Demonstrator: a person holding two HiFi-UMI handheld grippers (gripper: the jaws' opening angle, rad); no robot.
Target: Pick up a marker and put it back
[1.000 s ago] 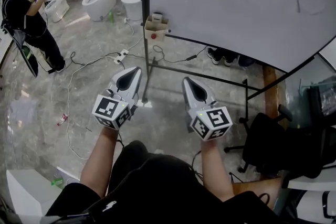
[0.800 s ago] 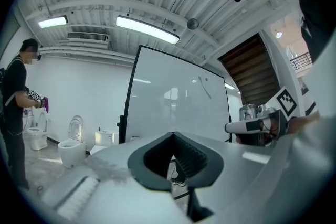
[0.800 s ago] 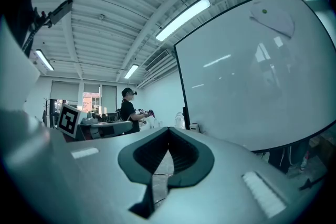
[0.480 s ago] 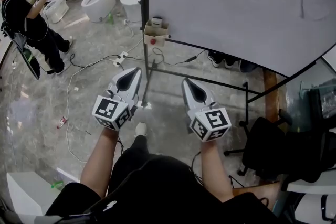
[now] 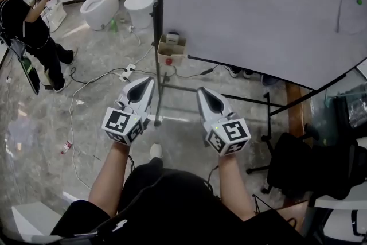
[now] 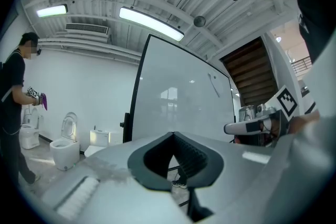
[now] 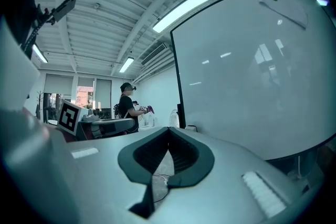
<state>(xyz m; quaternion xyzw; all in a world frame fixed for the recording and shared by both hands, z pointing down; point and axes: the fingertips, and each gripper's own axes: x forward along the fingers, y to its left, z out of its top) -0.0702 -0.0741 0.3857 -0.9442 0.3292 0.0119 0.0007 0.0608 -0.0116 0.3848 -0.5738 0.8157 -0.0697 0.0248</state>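
At 12 to 2 o'clock ahead, whiteboard (image 5: 258, 3) is seen; right gripper (image 5: 200, 90) is judged nearer to it than left gripper (image 5: 149, 79). Both jaw pairs are pressed together, nothing held. No marker is made out anywhere; bearing and long axis cannot be told.

Ahead: whiteboard (image 5: 258, 8) and its black post (image 5: 160, 37) stand close.
Right: office chair (image 5: 298, 163) crowds the side.
Left: open floor (image 5: 34, 117), loose cables (image 5: 71, 117).
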